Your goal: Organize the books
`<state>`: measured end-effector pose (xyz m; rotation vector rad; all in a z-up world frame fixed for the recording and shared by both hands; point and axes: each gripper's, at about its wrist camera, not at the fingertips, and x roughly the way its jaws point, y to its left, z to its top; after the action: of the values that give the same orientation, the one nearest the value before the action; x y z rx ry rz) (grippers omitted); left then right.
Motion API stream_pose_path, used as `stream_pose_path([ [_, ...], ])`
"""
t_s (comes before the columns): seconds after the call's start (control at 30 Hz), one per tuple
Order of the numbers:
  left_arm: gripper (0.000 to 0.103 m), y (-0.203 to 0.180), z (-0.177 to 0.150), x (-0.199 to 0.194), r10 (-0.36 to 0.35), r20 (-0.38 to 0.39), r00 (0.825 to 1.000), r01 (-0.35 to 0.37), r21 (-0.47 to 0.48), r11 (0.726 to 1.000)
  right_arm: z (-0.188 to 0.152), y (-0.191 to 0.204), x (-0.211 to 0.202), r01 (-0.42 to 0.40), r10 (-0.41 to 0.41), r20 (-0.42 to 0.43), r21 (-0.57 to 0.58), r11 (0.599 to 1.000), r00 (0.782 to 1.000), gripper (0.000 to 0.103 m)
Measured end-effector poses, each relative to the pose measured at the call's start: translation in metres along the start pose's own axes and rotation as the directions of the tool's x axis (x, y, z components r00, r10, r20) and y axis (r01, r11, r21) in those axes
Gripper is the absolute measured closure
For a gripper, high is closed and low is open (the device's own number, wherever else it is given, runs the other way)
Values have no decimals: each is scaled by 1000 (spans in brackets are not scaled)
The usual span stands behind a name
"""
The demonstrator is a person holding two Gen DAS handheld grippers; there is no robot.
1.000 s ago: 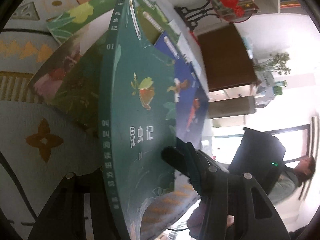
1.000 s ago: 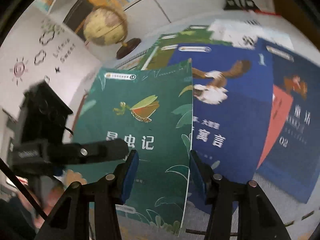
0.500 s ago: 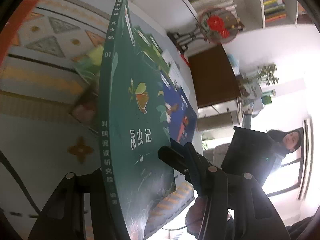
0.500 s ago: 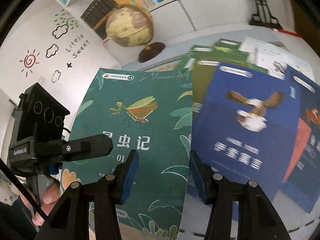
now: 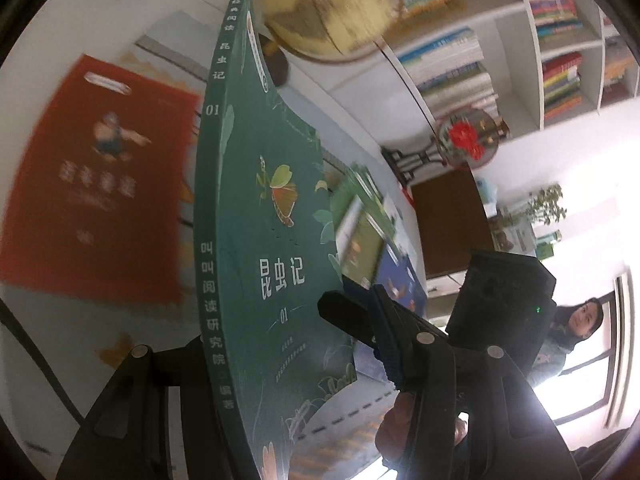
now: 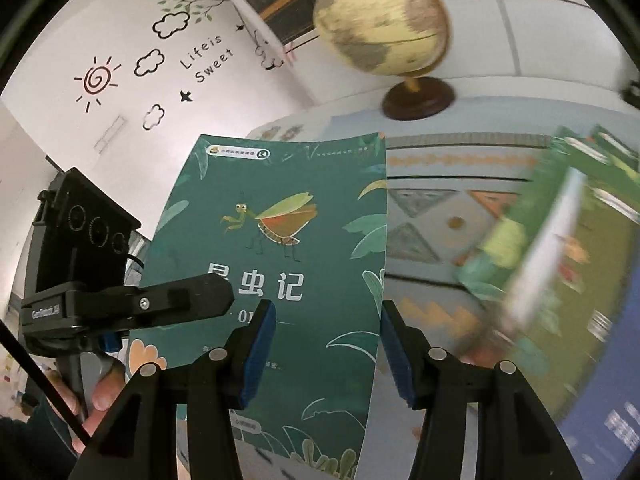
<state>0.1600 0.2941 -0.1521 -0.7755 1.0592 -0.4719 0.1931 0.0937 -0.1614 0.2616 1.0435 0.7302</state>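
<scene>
A green book with a mantis on its cover [image 5: 276,216] stands upright on edge, spine toward the camera, with my left gripper [image 5: 272,332] shut on its lower part. One finger lies on the cover and the other is hidden behind the book. In the right wrist view the same green book [image 6: 288,216] faces the camera, with the left gripper's finger [image 6: 180,304] across its cover. My right gripper [image 6: 324,332] is open just in front of the book's right edge, and its pads are not pressing on it. A red book [image 5: 100,184] lies flat to the left.
A globe [image 6: 380,28] on a dark base stands at the back of the patterned tablecloth [image 6: 440,208]. Several green and blue books [image 6: 560,260] lie blurred at the right. Bookshelves [image 5: 560,20] line the far wall. A person [image 5: 580,320] sits at the far right by a window.
Both grippers have swung left across the table with the green book. The blue books have slid off to the right, and the globe and red book have come into view.
</scene>
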Motion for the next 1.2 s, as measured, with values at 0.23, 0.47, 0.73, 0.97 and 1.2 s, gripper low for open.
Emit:
stream_pose_path([
  [0.23,55,60,51,-4,28,-35,999,-30,-57,998,32,15,75,20,-19,-39,25,999,999,51],
  [0.47,55,127,72,17,54,-96,994,-70,-179,981,29,5,129,117,-106,-142,73,991,984,51],
  [0.73,55,144,75,10,53,-52,997,-63,-204,977,34,30,142,187,-187,-122,-10,982,975,47],
  [0.97,49,163,85,-2,12,-26,1000,-18,-252,968,35,29,160,210,-206,-160,6,978,965,39],
  [1.2,28,160,73,-49,177,69,982,-155,-241,958,7,16,100,304,-303,-94,1,953,948,37],
])
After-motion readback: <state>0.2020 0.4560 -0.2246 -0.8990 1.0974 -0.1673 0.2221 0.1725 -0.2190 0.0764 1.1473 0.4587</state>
